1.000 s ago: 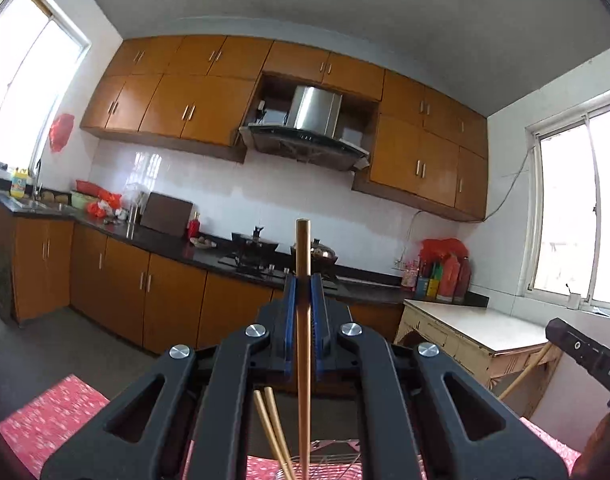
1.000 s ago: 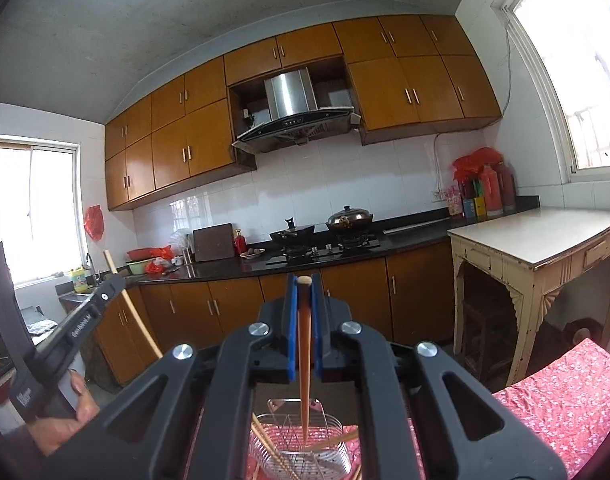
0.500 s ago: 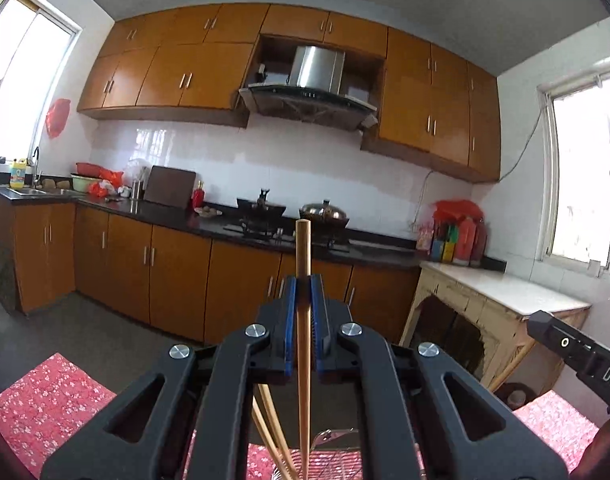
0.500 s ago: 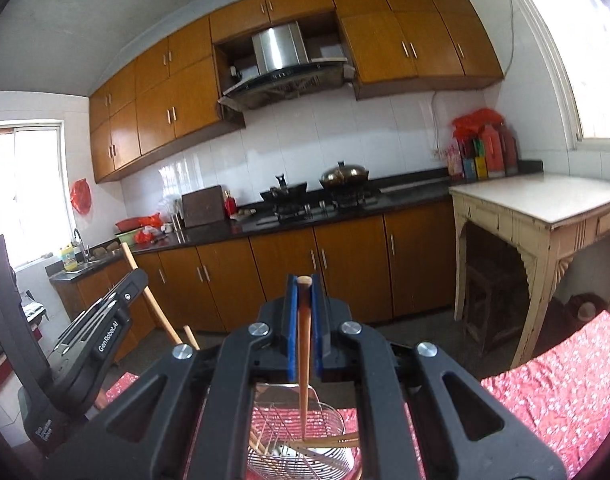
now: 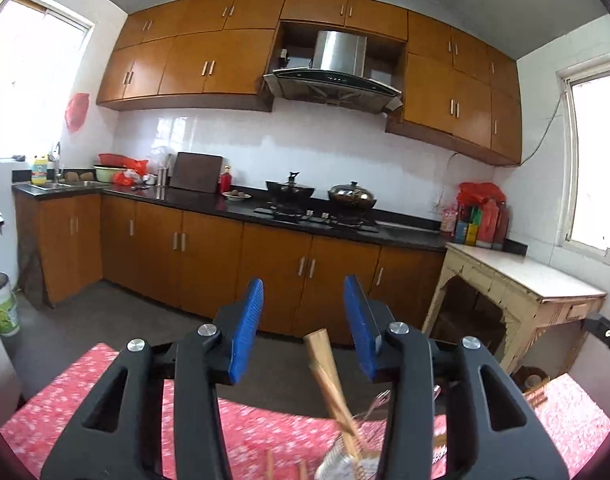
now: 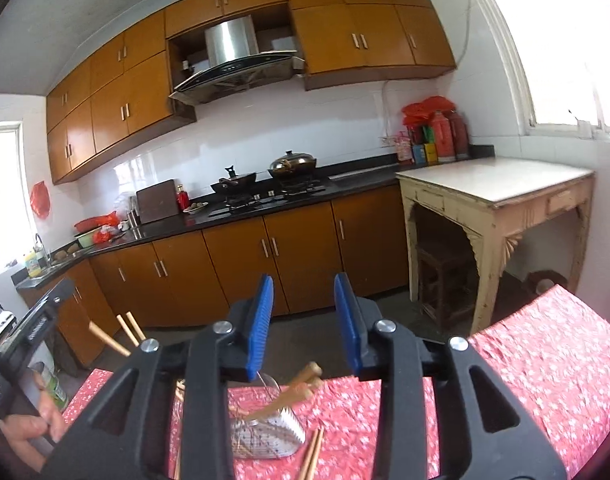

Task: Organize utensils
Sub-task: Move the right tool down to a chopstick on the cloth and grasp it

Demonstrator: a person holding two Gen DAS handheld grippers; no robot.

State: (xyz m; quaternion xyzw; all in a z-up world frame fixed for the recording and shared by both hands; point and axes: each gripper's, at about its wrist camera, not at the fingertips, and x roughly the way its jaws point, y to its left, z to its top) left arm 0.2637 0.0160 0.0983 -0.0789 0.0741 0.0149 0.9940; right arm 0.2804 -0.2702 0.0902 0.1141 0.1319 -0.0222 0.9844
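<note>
My left gripper (image 5: 303, 320) and right gripper (image 6: 303, 316) are both opening, empty; 2 loose chopsticks (image 6: 311, 454) lie lengthwise just below my right jaws, nearer them.

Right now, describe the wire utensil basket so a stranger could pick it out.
Start at the table with the red floral cloth. Near its middle stands the wire utensil basket, seen between the right gripper's blue fingers. It alone is shiny metal mesh, with wooden chopsticks sticking out.
</note>
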